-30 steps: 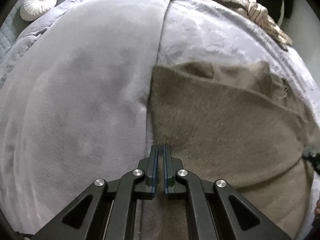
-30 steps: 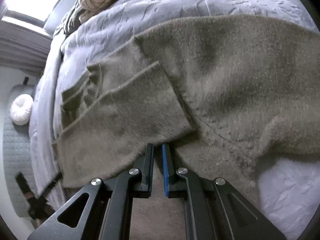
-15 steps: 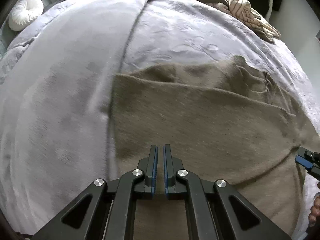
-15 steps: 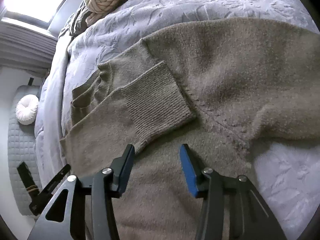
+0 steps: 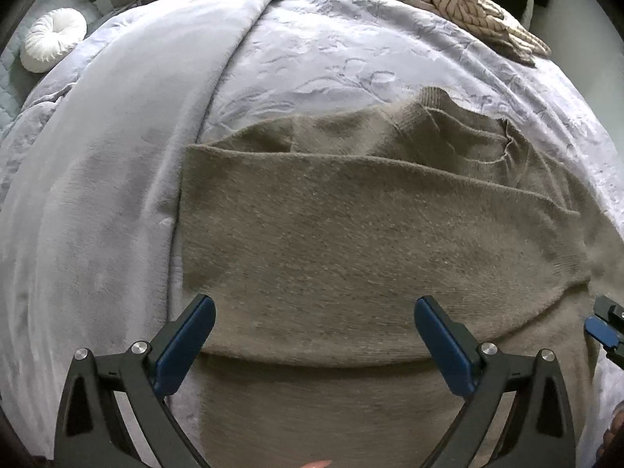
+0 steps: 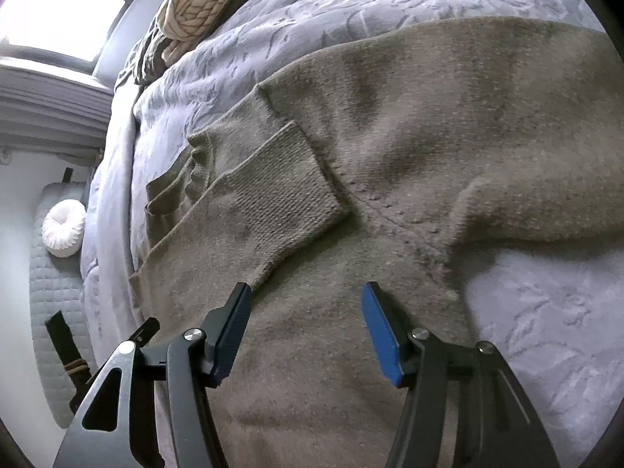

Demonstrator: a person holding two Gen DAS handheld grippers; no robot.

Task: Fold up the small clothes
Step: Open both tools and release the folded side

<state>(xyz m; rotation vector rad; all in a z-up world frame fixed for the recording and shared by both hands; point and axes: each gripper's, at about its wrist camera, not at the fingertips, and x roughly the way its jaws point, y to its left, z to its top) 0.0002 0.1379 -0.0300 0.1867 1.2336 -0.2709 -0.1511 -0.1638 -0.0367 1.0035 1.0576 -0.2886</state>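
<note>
Olive knit sweater is lying mid-bed, left sleeve folded across. L gripper and R gripper jaws have just been opening, nothing clamped. Next: regrip hem w/ both, fold evenly.

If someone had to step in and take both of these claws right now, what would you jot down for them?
Left claw: open, nothing held; its jaws have just been opening, above the sweater.
Right claw: open, nothing held; its jaws have also just been opening, near the sleeve cuff.
Where things are: sweater lies on the bedspread. One sleeve is laid across the body, cuff near the middle.
Done: that sleeve fold, both claws let go.
Left: the other sleeve looks still spread out to the side; fold it in, then fold the body. More clothes are heaped at the far edge of the bed.
</note>
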